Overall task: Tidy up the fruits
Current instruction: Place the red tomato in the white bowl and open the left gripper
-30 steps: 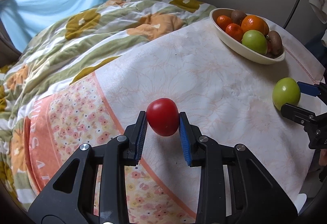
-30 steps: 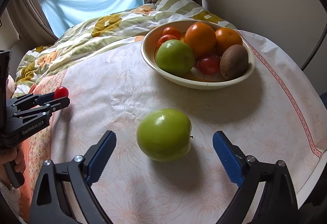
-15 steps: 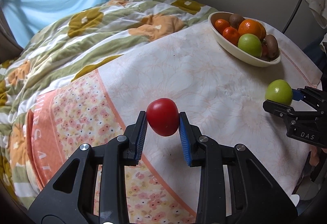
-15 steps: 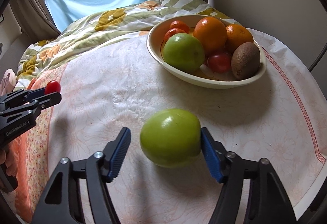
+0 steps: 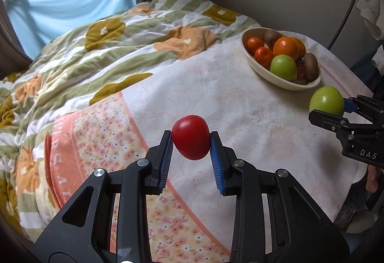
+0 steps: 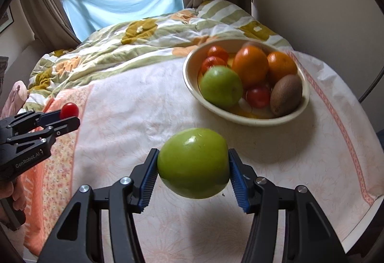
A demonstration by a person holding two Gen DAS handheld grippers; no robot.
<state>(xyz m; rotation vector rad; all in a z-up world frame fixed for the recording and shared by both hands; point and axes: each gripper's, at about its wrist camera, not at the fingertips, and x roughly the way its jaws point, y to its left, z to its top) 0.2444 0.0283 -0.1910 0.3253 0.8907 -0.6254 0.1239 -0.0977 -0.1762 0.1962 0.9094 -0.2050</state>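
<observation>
My left gripper (image 5: 191, 141) is shut on a red tomato (image 5: 190, 140) and holds it above the cloth-covered table; it also shows in the right wrist view (image 6: 69, 111). My right gripper (image 6: 194, 164) is shut on a green apple (image 6: 194, 163) and holds it lifted off the table, in front of the cream bowl (image 6: 189, 85). The apple also shows in the left wrist view (image 5: 326, 100). The bowl (image 5: 276, 78) holds oranges, mandarins, a green apple, a tomato and kiwis.
The round table carries a white floral cloth (image 6: 134, 104) with an orange border. A flowered quilt (image 5: 100, 51) on a bed lies behind it, with a window and curtains beyond. A wall stands to the right of the bowl.
My right gripper closed on the green apple and lifted it off the table. My left gripper kept hold of the tomato and drew back a little from the bowl.
</observation>
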